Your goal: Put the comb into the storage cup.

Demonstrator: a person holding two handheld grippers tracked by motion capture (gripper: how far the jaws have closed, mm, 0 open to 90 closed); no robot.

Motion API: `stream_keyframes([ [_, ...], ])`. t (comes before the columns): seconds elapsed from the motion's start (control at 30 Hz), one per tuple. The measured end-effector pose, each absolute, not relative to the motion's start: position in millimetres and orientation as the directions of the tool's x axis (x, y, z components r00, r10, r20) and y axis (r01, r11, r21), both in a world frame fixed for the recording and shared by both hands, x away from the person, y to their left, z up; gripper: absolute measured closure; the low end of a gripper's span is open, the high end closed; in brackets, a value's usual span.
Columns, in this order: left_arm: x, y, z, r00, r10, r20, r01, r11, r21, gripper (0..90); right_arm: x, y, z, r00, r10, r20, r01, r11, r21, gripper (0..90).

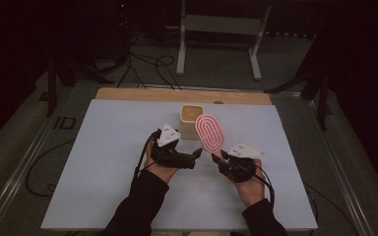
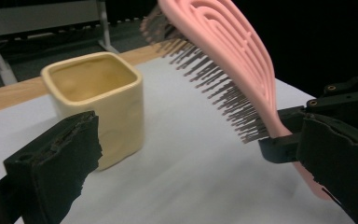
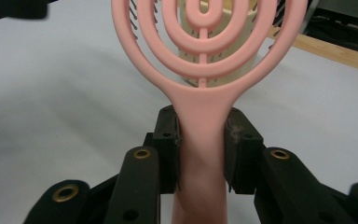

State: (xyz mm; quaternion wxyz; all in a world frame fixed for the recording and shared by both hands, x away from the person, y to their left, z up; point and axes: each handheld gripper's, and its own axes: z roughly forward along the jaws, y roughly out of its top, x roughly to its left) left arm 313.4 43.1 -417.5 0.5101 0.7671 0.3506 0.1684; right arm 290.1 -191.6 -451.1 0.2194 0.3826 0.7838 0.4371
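Two claws are hovering over the white sheet [image 1: 103, 187] that is covering the table [image 1: 177, 95], and both are sitting just on the person's side of the small yellow cup [image 1: 192, 122], which serves as the landmark. That cup is standing upright near the far edge of the sheet, close to the strip of bare wood showing beyond it. To either side of the cup the sheet is lying bare right out to its left and right edges, and the near part of the sheet, well away from the cup, is carrying nothing but the person's dark sleeves, so open room is lying all around.

Near the cup and to its right, the right claw [image 1: 223, 155] is gripping the pink hairbrush [image 1: 209, 132] by its handle. In the right gripper view its pads are pressing on both sides of the handle [image 3: 201, 135], partly closed around it. The brush head is rising toward the cup, overlapping the cup's right side in the high view, with its dark bristles [image 2: 223, 88] facing the left claw's side; whether it is touching the cup I cannot tell.

Just nearer than the cup and slightly to its left, the left claw [image 1: 197, 155] is standing wide open, holding nothing, its tips pointing toward the brush handle.
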Motion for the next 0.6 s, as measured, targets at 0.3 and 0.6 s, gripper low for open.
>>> stream_keyframes([
  [0.3, 318, 31, -419, 0.701, 0.703, -0.120, 0.381, -0.226, 0.897, 0.0, 290, -188, -452, -0.621, 0.784, -0.008, 0.404, 0.329, 0.853, 69.7],
  [0.6, 322, 17, -421, 0.700, 0.698, -0.149, 0.397, -0.207, 0.894, 0.1, 289, -188, -450, -0.625, 0.781, -0.008, 0.396, 0.326, 0.858, 69.7],
])
